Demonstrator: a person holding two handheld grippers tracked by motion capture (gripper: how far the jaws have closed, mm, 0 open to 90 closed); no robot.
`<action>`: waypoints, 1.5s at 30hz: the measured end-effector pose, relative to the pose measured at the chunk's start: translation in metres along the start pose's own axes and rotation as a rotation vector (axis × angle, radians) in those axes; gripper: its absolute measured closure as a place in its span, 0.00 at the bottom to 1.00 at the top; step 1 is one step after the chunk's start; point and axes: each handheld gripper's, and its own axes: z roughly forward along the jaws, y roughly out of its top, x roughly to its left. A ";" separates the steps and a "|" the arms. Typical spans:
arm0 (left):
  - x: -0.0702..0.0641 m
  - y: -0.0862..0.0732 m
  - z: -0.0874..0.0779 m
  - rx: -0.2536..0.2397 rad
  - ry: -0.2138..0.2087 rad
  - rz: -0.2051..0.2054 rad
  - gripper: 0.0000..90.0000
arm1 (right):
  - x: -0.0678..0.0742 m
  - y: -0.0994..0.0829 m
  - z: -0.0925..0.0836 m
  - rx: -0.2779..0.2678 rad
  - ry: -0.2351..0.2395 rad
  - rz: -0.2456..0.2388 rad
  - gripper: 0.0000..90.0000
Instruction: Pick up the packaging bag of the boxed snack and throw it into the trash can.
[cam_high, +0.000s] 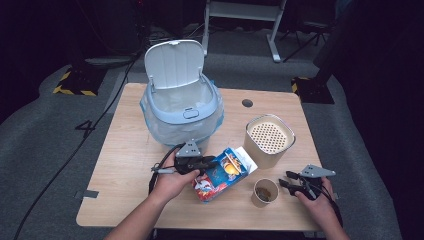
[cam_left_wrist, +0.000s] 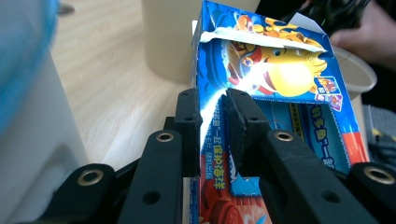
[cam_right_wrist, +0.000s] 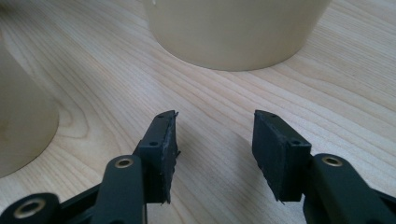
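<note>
Left hand-held gripper (cam_high: 209, 163): low at the worktop's middle in the high view, its jaws pinching the side panel of the snack box, one pad on each face of the cardboard; the left gripper view shows the panel squeezed thin between the pads (cam_left_wrist: 239, 122)
Snack box (cam_high: 223, 173): blue and red printed carton with a cartoon picture, torn open along its top edge, lying tilted near the front middle of the worktop, between the left hand and the paper cup; its white inner flap points toward the canister
Right hand-held gripper (cam_high: 289, 181): at the front right, held in the right hand (cam_high: 316, 197), jaws pointing left toward the paper cup and apart from it; in the right gripper view (cam_right_wrist: 215, 140) the two pads stand spread with bare wood between them, nothing held
Paper cup (cam_high: 264, 192): upright, just right of the snack box, something brown inside
Canister (cam_high: 269, 140): beige, round-cornered, with a perforated lid, standing behind the paper cup
Waste bin (cam_high: 181, 107): pale blue, lid flipped up and back, lined with a clear bag that spills over the rim, at the rear left of centre
Worktop (cam_high: 125, 165): light wood, a round cable hole near the far edge
</note>
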 end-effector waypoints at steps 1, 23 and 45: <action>0.000 0.002 -0.002 -0.001 -0.001 0.004 0.84 | 0.000 0.000 0.000 0.000 0.000 0.000 0.56; -0.004 0.061 -0.052 -0.169 0.015 0.073 0.84 | 0.000 0.000 0.000 0.001 0.002 0.005 0.56; 0.003 0.134 -0.093 -0.268 0.046 0.155 0.84 | 0.000 0.000 0.000 0.000 0.001 0.005 0.56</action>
